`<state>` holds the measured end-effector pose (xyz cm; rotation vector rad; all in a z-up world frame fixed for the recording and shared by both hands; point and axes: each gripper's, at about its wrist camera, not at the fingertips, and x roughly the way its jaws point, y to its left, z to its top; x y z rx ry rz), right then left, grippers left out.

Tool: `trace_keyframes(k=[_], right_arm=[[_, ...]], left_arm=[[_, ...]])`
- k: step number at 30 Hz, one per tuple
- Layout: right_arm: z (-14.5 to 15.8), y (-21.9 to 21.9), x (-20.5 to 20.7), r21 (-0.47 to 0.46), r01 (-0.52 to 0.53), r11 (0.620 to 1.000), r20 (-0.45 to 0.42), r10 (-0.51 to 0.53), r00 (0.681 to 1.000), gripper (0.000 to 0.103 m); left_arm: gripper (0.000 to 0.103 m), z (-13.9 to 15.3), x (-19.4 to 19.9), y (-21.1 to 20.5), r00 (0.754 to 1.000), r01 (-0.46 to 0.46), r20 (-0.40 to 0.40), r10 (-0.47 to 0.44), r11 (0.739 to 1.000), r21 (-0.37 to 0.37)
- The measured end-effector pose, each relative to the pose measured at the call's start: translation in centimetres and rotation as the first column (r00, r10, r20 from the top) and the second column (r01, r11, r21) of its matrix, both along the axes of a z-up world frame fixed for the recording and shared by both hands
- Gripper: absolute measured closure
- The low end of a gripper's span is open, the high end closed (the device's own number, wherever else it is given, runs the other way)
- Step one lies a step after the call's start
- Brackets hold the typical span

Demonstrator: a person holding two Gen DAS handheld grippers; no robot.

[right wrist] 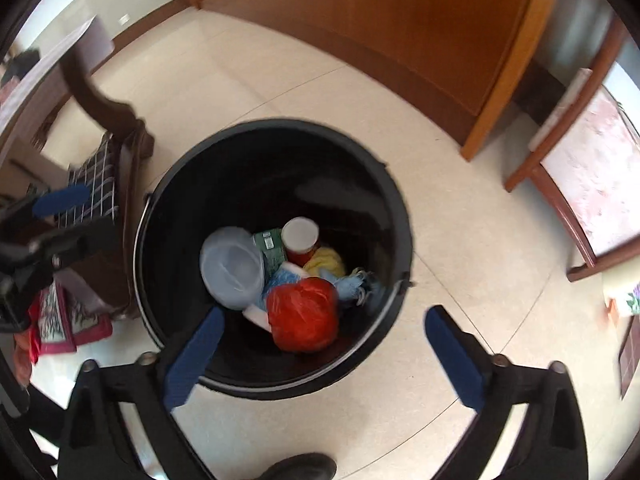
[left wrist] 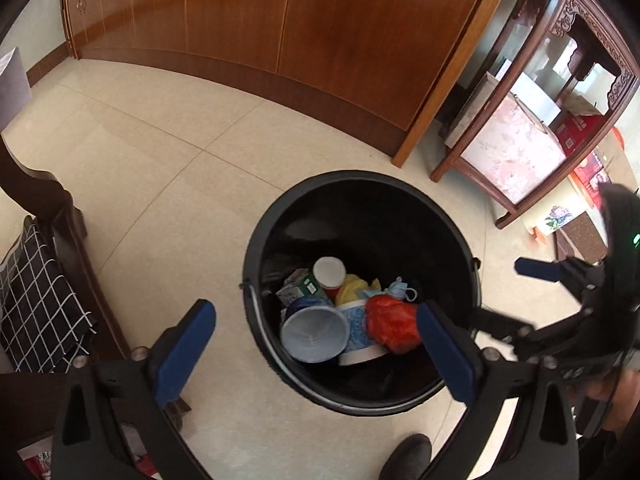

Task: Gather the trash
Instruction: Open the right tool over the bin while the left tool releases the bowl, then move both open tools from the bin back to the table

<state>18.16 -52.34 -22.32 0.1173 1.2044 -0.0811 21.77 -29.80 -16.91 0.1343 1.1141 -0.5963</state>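
A black round trash bin [left wrist: 256, 264] [right wrist: 152, 216] stands on the tiled floor. Inside lie a crumpled red plastic bag [left wrist: 390, 326] [right wrist: 304, 314], a clear plastic bowl [left wrist: 314, 332] [right wrist: 232, 266], a blue-and-white paper bowl [left wrist: 358, 334], a red cup [left wrist: 329, 274] [right wrist: 300, 240], a green carton [left wrist: 306, 286] [right wrist: 270, 246], a yellow wrapper [left wrist: 350, 286] [right wrist: 326, 262] and a blue face mask [left wrist: 400, 290] [right wrist: 356, 286]. My left gripper [left wrist: 316, 348] is open and empty above the bin's near rim. My right gripper [right wrist: 324, 356] is open and empty above the bin; it also shows in the left wrist view [left wrist: 512, 292].
Wooden cabinets [left wrist: 320, 32] [right wrist: 420, 20] line the far wall. A dark wooden chair with a checked cushion [left wrist: 36, 296] [right wrist: 94, 188] stands left of the bin. A carved side table [left wrist: 540, 120] with boxes stands to the right. A shoe [left wrist: 408, 456] [right wrist: 300, 466] is at the bottom.
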Motion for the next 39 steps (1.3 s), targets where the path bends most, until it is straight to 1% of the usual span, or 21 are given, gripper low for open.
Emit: trace_keyframes(k=[2,5,8,13,16,20,23,26,32,34,39], right_arm=[[0.6,-0.7,-0.3,0.029,0.031,0.999,0.023,-0.032,0.999,0.000],[1.9,-1.0,-0.9,0.027,0.083,0.996,0.059,-0.085,0.995,0.000],[3.1,-1.0,-1.2,0.018,0.109,0.994,0.093,-0.110,0.990,0.000],[5.2,-0.3,-2.5,-0.001,0.136,0.991,0.145,-0.135,0.980,0.000],[6.8,0.2,-3.5,-0.014,0.165,0.986,0.195,-0.159,0.968,0.000],[8.8,0.5,-5.3,0.027,0.210,0.977,0.261,-0.210,0.942,0.000],[10.0,1.0,-6.4,0.069,0.224,0.972,0.293,-0.235,0.927,0.000],[11.5,1.8,-7.3,0.072,0.230,0.971,0.328,-0.240,0.914,0.000],[14.9,3.5,-9.3,0.037,0.247,0.968,0.410,-0.240,0.880,0.000],[15.8,4.1,-9.7,0.037,0.237,0.971,0.426,-0.230,0.875,0.000],[17.8,6.6,-10.4,0.006,0.186,0.983,0.448,-0.169,0.878,0.000]], left_arm=[[0.002,0.4,0.0,0.5,1.000,-0.019,0.011,0.019,1.000,0.000],[0.002,1.4,-0.4,1.3,0.998,-0.030,0.050,0.029,1.000,0.007],[0.002,2.7,-1.0,1.6,0.996,-0.037,0.083,0.036,0.999,0.014],[0.002,5.0,-2.1,2.9,0.992,-0.045,0.122,0.045,0.999,-0.002],[0.002,6.2,-3.0,3.4,0.988,-0.040,0.148,0.041,0.999,-0.009],[0.002,7.4,-4.0,3.4,0.986,-0.020,0.167,0.022,1.000,-0.016],[0.002,8.5,-4.9,3.8,0.985,-0.004,0.172,0.012,0.999,-0.046],[0.002,9.5,-5.8,3.8,0.980,0.005,0.200,0.003,0.999,-0.039],[0.002,11.9,-7.0,5.2,0.970,-0.009,0.243,0.025,0.998,-0.067],[0.002,12.8,-7.4,6.0,0.963,-0.020,0.265,0.039,0.997,-0.075],[0.002,14.8,-8.3,8.9,0.942,-0.076,0.322,0.100,0.993,-0.086]])
